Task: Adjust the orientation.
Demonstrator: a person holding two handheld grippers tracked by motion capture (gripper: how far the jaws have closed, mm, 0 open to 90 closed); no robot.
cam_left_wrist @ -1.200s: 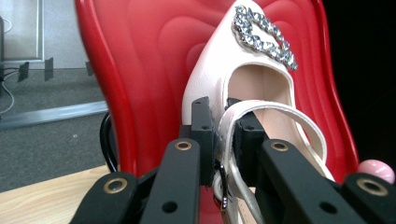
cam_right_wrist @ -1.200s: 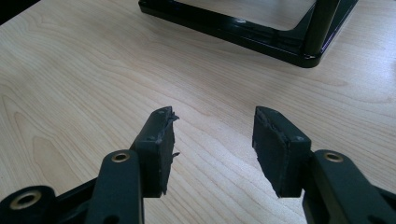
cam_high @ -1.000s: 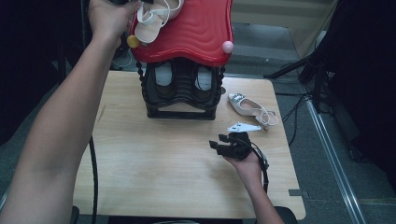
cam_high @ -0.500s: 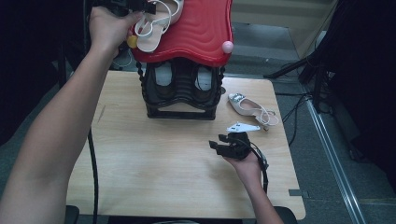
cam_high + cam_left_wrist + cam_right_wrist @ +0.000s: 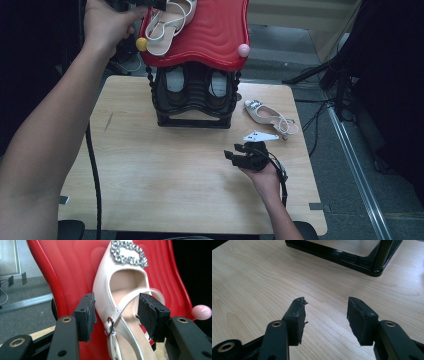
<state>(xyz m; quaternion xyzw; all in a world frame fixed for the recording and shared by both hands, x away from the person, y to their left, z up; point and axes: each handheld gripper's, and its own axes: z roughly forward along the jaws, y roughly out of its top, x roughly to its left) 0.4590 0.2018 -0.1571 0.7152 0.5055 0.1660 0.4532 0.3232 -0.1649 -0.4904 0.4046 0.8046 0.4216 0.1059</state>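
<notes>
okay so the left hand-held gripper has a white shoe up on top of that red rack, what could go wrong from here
The left hand-held gripper has just been opening, its pads apart on either side of the white shoe on the red top shelf. The shelf looks curved and sloped, so the freed shoe might slide off. Pulling back carelessly could snag a pad on the strap and drag the shoe along. The other shoe lies near the table edge and could get knocked off.

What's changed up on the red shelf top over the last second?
The left gripper has just been opening its jaws and has let go of the white sandal, which now lies on the red top with the pads either side but off it. The right gripper stayed open over the table; the other sandal has not moved.
</notes>
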